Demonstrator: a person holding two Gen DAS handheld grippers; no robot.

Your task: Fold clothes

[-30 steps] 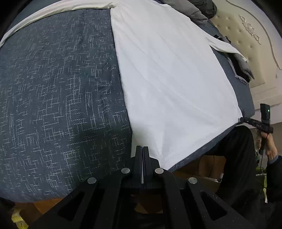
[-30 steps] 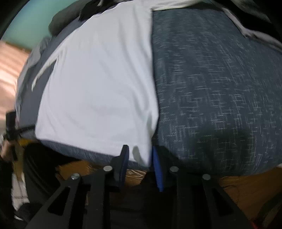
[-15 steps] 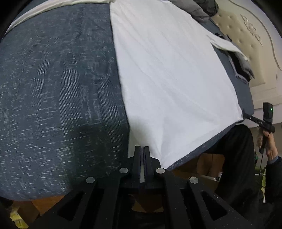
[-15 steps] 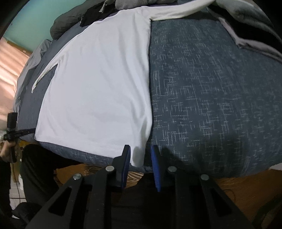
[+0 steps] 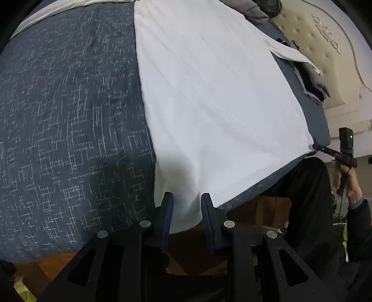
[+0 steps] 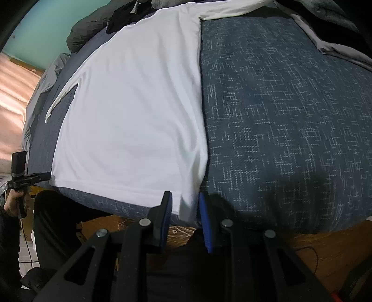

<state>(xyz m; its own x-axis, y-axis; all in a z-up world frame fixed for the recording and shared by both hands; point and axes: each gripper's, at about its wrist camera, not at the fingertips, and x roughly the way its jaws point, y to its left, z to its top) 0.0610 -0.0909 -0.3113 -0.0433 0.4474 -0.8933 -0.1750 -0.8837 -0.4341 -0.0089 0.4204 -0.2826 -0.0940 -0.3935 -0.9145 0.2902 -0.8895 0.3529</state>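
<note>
From the left wrist camera we look steeply down along the left gripper (image 5: 187, 202), close over the near left hem corner of the white garment (image 5: 209, 93). From the right wrist camera we look steeply down along the right gripper (image 6: 184, 201), close over the opposite hem corner. Both views share the garment, the patterned blue bedcover (image 5: 69, 116) and the bed's near edge, and each shows the other gripper at its frame edge.

White garment (image 5: 209, 97), plain, long-sleeved, spread flat on the blue-grey patterned bedspread (image 5: 69, 116), mostly smooth w/ a few soft creases. Hem runs along the bedspread's near edge; both hem corners droop a bit over that edge. One sleeve (image 6: 62, 97) lies out to the side on the bedspread, narrow & folded flat. Far end w/ other sleeve (image 6: 227, 10) reaches toward the bedspread's far side.
</note>
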